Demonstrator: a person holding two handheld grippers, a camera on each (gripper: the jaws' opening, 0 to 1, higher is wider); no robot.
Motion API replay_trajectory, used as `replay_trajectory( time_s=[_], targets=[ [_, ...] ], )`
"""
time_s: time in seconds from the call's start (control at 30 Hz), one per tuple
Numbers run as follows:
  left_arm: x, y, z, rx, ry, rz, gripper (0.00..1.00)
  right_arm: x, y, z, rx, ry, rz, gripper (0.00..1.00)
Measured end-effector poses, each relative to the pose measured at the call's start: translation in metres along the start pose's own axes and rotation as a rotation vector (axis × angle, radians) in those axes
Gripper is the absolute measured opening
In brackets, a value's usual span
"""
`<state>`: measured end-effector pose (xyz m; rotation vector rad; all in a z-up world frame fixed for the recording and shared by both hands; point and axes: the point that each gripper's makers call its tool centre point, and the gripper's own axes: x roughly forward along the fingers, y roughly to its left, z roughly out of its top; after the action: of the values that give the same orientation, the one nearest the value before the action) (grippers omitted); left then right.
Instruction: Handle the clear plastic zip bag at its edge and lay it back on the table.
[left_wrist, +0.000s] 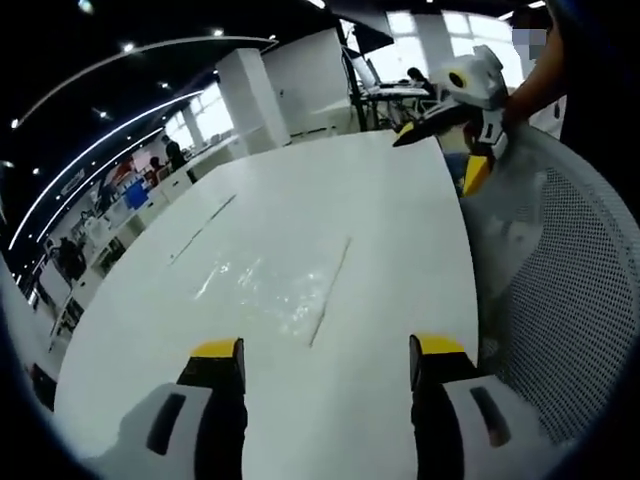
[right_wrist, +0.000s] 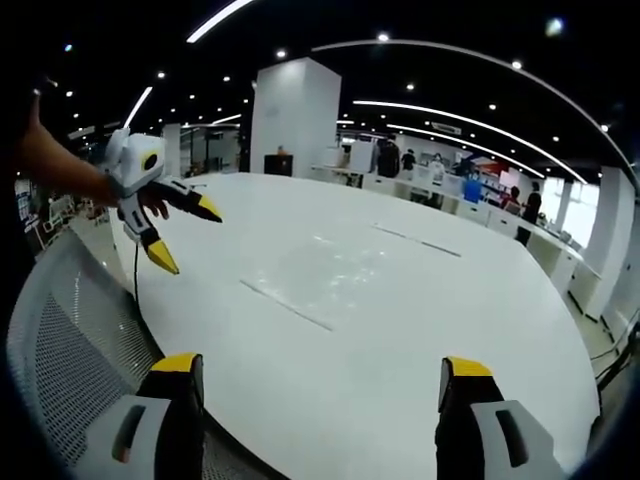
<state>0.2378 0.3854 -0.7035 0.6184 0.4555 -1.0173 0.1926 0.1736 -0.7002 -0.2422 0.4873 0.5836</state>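
Clear plastic is lying flat on the white table (left_wrist: 400, 230): the zip bag (left_wrist: 268, 288) is resting on the tabletop in the left gripper view, just ahead of the left gripper (left_wrist: 326, 352), and nothing is touching it. Its zip edge is showing as a thin straight line along the side nearer the right-hand jaw. The left gripper is hanging above the table with its yellow-tipped jaws spread wide apart and holding nothing.

Over in the right gripper view, the same zip bag (right_wrist: 330, 268) is glinting faintly in the middle of the table (right_wrist: 480, 330), well ahead of the right gripper (right_wrist: 320, 368). That gripper's jaws are also standing far apart, empty, poised over the near edge of the table.

Each gripper is catching sight of the other. The right gripper (left_wrist: 452, 128) is appearing at the upper right of the left gripper view, held by a hand (left_wrist: 530, 85), its two yellow tips splayed open in the air beside the table's edge. The left gripper (right_wrist: 185, 235) is appearing at the left of the right gripper view, likewise open, well apart from the bag.

A grey mesh chair back (left_wrist: 570, 300) is curving along the table's side, seen too in the right gripper view (right_wrist: 70, 350). Behind, a white pillar (right_wrist: 295, 115) is rising under strip lights.
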Motion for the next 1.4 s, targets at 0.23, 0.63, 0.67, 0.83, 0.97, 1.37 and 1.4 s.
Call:
replay_trajectory(
  time_s=[0.23, 0.63, 0.67, 0.83, 0.97, 1.37, 1.4],
  targets=[
    [0.012, 0.006, 0.001, 0.06, 0.028, -0.029, 0.53, 0.0, 0.0, 0.0, 0.007, 0.005, -0.001, 0.98],
    [0.034, 0.02, -0.001, 0.093, 0.076, -0.054, 0.42, 0.0, 0.001, -0.003, 0.008, 0.014, 0.002, 0.97],
    [0.035, 0.02, -0.002, 0.097, 0.083, -0.054, 0.42, 0.0, 0.0, -0.003, 0.009, 0.014, 0.0, 0.97],
    [0.042, 0.023, -0.008, 0.098, 0.112, -0.057, 0.39, 0.001, -0.002, -0.004, 0.012, 0.016, -0.003, 0.97],
    [0.047, 0.025, -0.01, 0.098, 0.13, -0.062, 0.36, 0.001, -0.001, -0.005, 0.011, 0.022, -0.001, 0.95],
    [0.061, 0.021, -0.017, 0.117, 0.18, -0.109, 0.32, 0.001, -0.004, -0.006, 0.004, 0.025, -0.017, 0.95],
    [0.063, 0.021, -0.018, 0.125, 0.185, -0.113, 0.32, 0.001, -0.004, -0.006, 0.004, 0.029, -0.016, 0.95]
  ],
)
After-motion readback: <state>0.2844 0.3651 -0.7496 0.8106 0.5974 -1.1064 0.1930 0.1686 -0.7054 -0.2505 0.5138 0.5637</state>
